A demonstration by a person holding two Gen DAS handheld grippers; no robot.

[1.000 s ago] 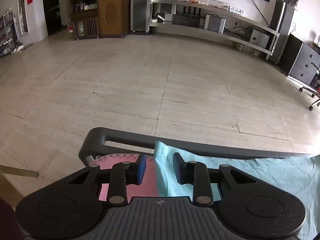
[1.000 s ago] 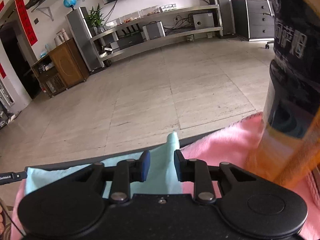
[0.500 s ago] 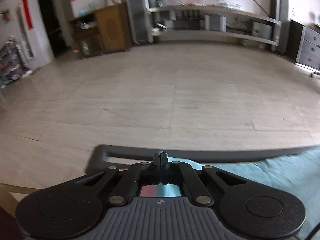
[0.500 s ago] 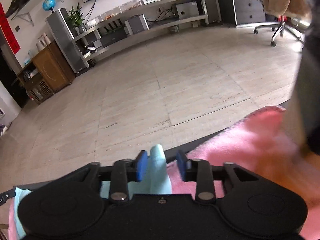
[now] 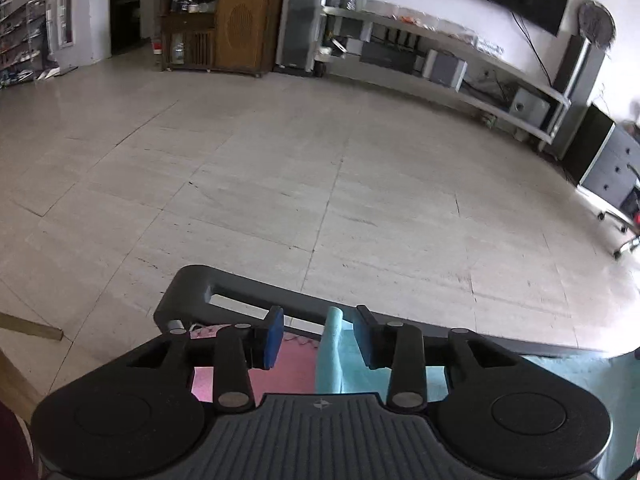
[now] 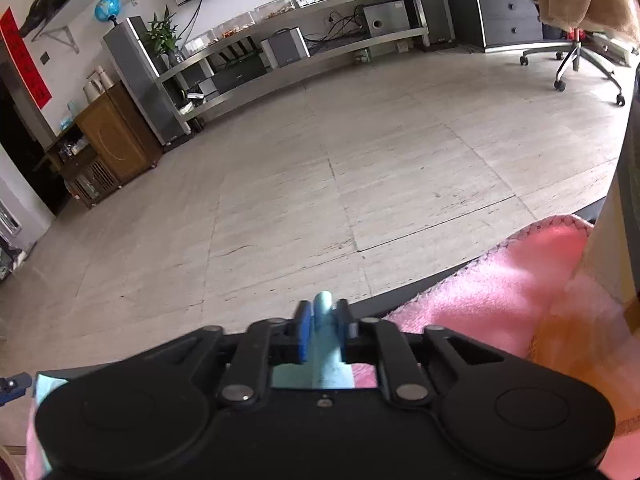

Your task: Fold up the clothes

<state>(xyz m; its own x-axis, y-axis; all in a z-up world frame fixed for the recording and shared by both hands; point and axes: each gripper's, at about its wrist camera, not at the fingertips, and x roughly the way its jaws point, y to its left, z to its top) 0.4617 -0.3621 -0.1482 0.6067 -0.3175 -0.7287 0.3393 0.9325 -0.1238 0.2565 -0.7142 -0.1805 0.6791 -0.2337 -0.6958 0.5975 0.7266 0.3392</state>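
The pink towel point(image 6: 500, 300) lies spread over the dark table's edge point(image 5: 192, 288), a soft base, and everything sits on it. Across it lies the teal cloth point(image 5: 568, 372), the piece being folded, its far edge raised off the pink. The right gripper point(image 6: 323, 330) has just been closing and now pinches a ridge of teal tight between its pads, likely to lift that corner. The left gripper point(image 5: 318, 338) has just been opening: a teal fold stands between its parted jaws, against the right-hand pad, not clamped.
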